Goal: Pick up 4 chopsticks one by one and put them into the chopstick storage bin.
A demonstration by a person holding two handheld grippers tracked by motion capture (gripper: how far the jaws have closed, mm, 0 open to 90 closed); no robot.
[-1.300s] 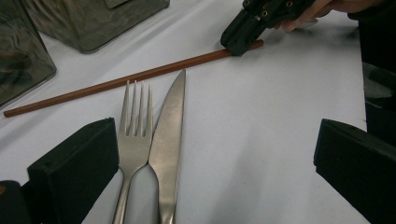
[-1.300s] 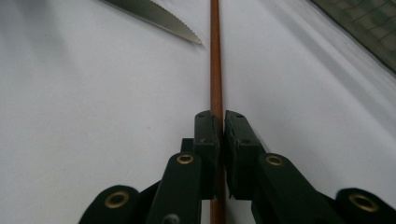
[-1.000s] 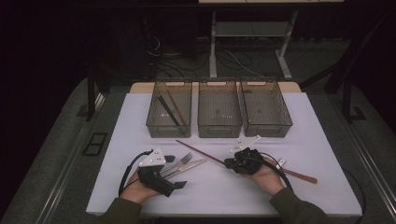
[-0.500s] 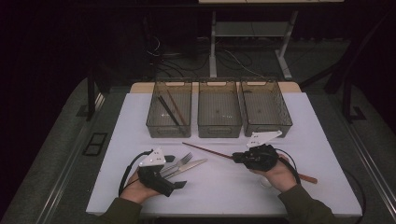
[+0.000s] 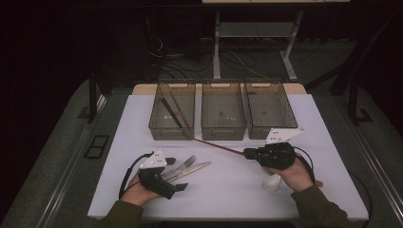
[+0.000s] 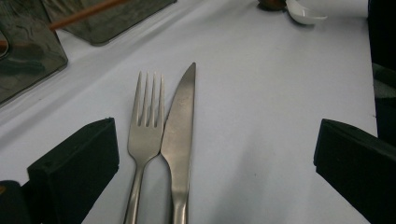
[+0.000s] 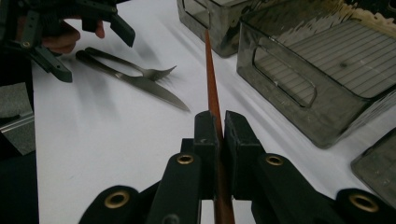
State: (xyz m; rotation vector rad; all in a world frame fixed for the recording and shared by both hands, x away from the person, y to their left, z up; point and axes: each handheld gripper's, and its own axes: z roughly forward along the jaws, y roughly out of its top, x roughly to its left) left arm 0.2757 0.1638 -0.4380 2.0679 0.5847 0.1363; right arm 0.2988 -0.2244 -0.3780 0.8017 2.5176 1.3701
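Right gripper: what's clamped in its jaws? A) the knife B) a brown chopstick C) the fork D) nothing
B: in the right gripper view the right gripper has its jaws shut on a thin brown chopstick, while the fork and knife lie on the table by the left gripper.

A thin reddish-brown chopstick is held clear of the bench, nearly level, pinched near one end. Its free end is pointed toward the front of the leftmost of three smoky bins.
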